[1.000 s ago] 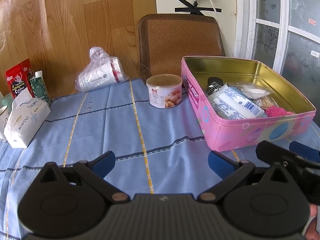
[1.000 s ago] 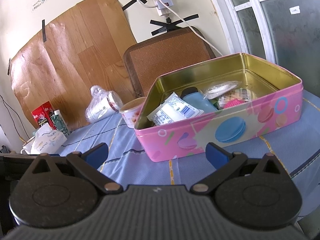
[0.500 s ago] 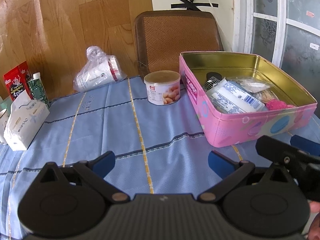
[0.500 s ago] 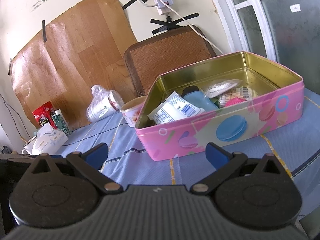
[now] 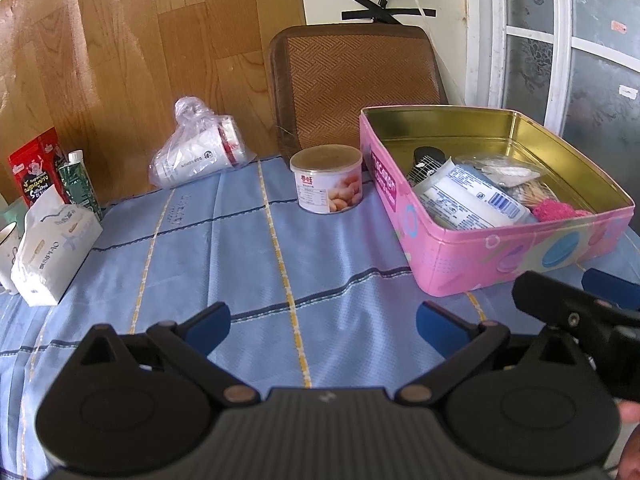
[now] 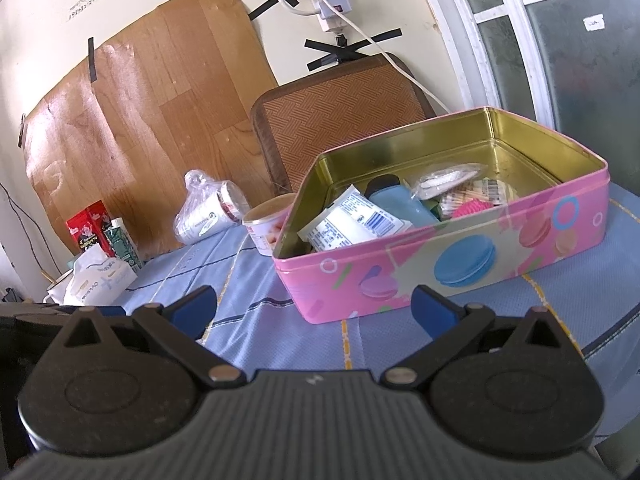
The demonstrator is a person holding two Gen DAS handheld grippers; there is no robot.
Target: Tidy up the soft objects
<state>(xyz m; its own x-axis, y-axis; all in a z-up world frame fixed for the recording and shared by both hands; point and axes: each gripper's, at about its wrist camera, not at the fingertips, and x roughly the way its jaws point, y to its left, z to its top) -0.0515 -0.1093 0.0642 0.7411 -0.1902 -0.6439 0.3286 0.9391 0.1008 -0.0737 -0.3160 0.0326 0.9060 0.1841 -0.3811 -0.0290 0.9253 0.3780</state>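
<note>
Over the blue tablecloth (image 5: 248,256), the left gripper (image 5: 322,322) and right gripper (image 6: 314,308) hung wide apart, empty. Packing looked nearly finished; next probably needed another soft thing for the pink tin (image 6: 460,264).

both grippers are wide open and empty right now. The left gripper (image 5: 323,325) sits low, well back from the pink tin (image 5: 496,252) and off to its left, blue fingertips (image 5: 208,326) spread far apart and aimed roughly level. The right gripper (image 6: 314,309) sits straight in front of the tin's near corner, closer to it but not touching, its fingers (image 6: 434,308) splayed just as wide. In the left view the right gripper shows just right of the left one, with a bit of a hand (image 5: 630,436) behind it at the edge
</note>
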